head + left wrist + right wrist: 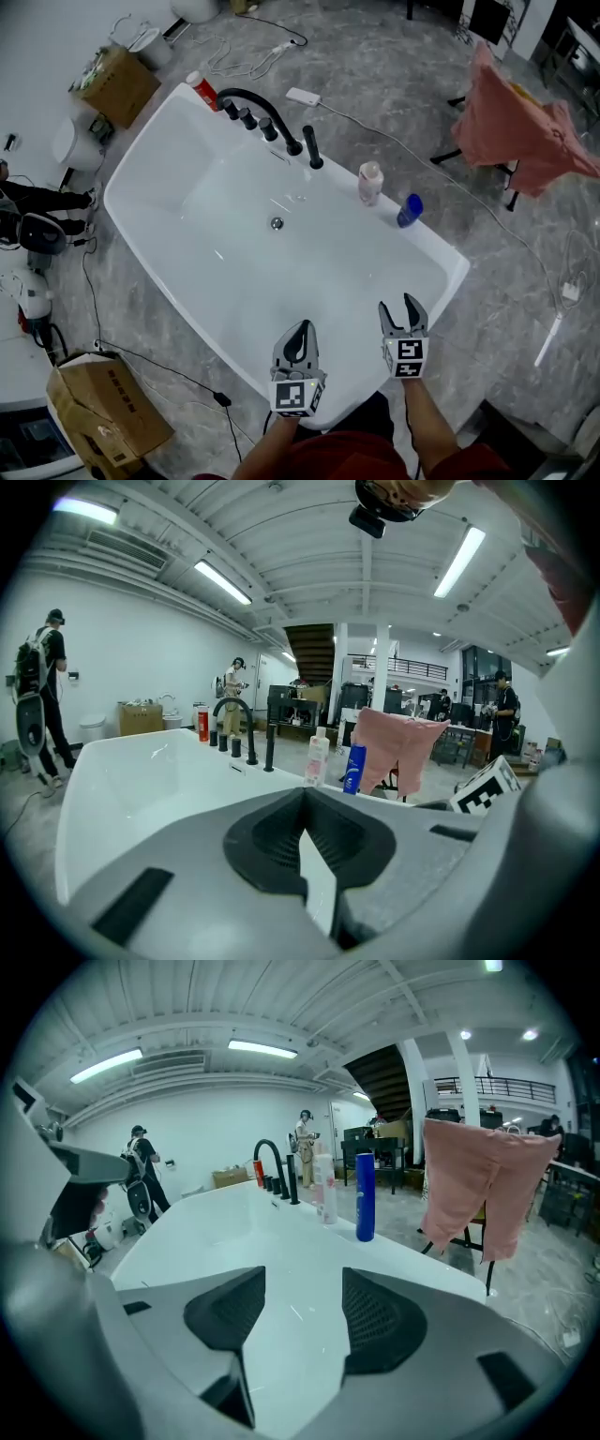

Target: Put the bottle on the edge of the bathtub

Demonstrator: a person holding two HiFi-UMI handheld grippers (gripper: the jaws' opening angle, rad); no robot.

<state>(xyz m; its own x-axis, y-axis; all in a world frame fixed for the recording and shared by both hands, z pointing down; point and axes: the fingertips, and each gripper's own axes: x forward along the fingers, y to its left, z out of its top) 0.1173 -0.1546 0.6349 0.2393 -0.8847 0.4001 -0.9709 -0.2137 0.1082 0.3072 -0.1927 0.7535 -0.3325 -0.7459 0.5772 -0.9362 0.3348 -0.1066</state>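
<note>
Bottle (410, 210): stands upright on far tub rim (441, 251); may topple off if nudged. Right gripper (397, 305) fingers spread, empty; left gripper (300, 328) fingers pressed together.

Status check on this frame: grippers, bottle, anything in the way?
Left gripper shut, empty; right gripper open, empty. Blue bottle upright on bathtub edge, beside pink bottle. Nothing in the way.

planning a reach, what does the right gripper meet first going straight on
Nothing over the open bathtub; the right gripper, jaws apart, probably reaches the blue bottle on the far rim first, though depth is unclear.
</note>
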